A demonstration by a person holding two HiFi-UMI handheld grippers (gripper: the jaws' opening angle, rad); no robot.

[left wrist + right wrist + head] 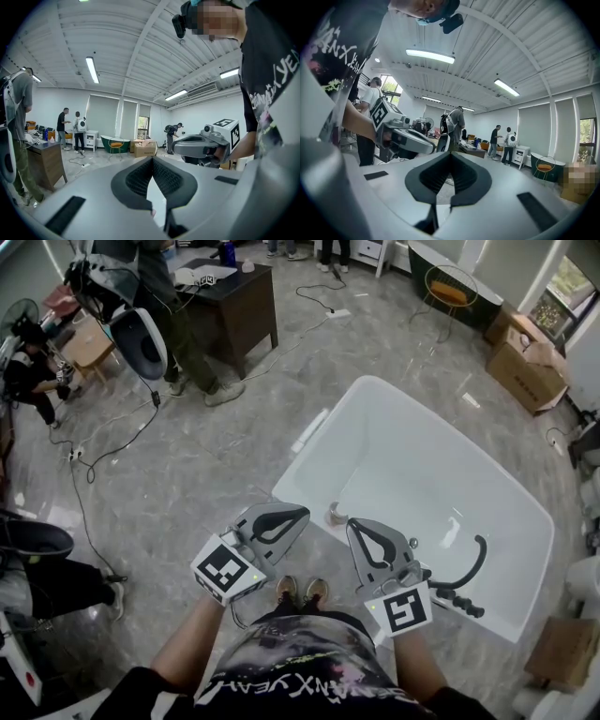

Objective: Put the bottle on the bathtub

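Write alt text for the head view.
A person looking steeply down holds the left gripper and right gripper, both shut and empty, at the near end of a white bathtub. A black tap fitting sits on the tub's rim; a dark desk stands beyond.

A dark bench (pixel 248 320) stands on the grey floor (pixel 216 446), with a person (pixel 183 329) just beside it. Cardboard boxes (pixel 525 371) lie near an orange chair (pixel 450 293).

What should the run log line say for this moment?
stage: person standing at bathtub | left gripper: shut, empty | right gripper: shut, empty | both held above tub's near corner
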